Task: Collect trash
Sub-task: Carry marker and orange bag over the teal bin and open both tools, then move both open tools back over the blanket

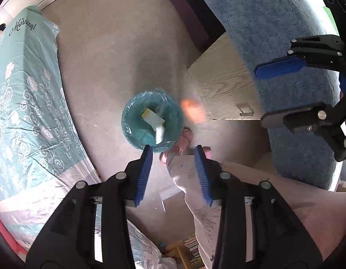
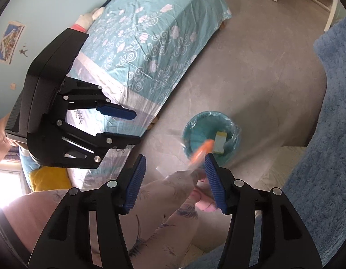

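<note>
Below both grippers, on the grey floor (image 1: 110,67), stands a round bin (image 1: 152,121) with a clear liner, and inside it lie a yellow-and-white wrapper (image 1: 152,117) and a pale scrap (image 1: 160,135). From the left wrist view the bin sits just past the tips, toward 12 o'clock, while the left gripper (image 1: 174,154) has its blue fingers (image 1: 145,174) parted with nothing between them, only the person's trouser leg and foot far below. An orange blur (image 1: 193,111), probably a piece of trash falling, shows at 2 o'clock of the bin, outside its rim in that view. At 3 o'clock the right gripper (image 1: 261,95) hangs over a wooden cabinet (image 1: 220,85) and a blue rug (image 1: 273,22), its fingers spread and empty. From the right wrist view the orange streak (image 2: 202,151) lies over the bin's near rim, right by the tip of one blue finger (image 2: 214,183); whether it touches the pad cannot be told through the blur. The left gripper appears there at 9 o'clock, in front of a bed (image 2: 150,44) with a teal flowered cover, which fills the 11 o'clock side.
</note>
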